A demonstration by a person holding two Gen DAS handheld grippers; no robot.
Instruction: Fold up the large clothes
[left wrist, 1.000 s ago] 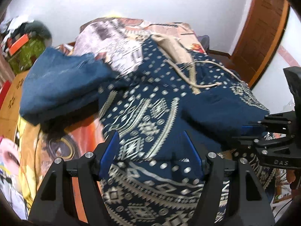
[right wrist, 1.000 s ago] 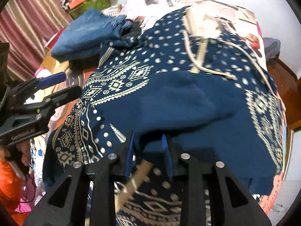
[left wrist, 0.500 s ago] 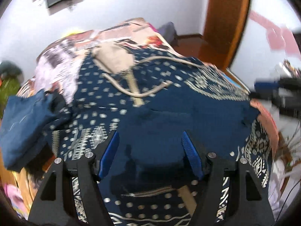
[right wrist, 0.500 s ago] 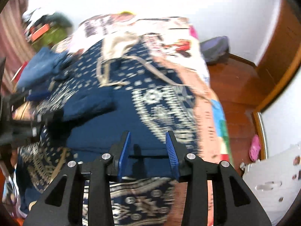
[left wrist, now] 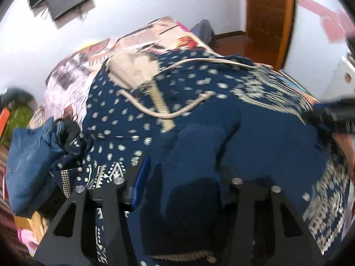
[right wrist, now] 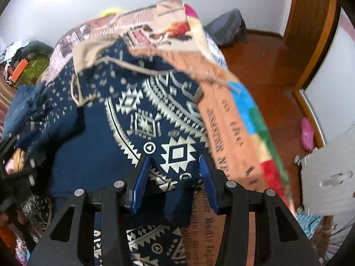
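A large navy garment with white geometric print, a beige hood and drawstrings lies spread on the bed. My left gripper hangs over its near part. Its jaws are closing around a plain navy fold that covers the right finger, and a dark gap still shows beside the left pad. My right gripper is at the garment's printed right edge. Its jaws are opening, the hem lies loose between them, and the pads stand clear of it. The right gripper also appears as a blur in the left wrist view.
A folded blue denim piece lies at the garment's left. The colourful bedspread drops to a wooden floor on the right, with a grey bag, a pink shoe and a white board. A wooden door stands behind.
The left gripper moved from the printed left part onto the plain navy fold and narrowed. The right gripper slid right to the garment's edge by the bedside and its jaws widened.
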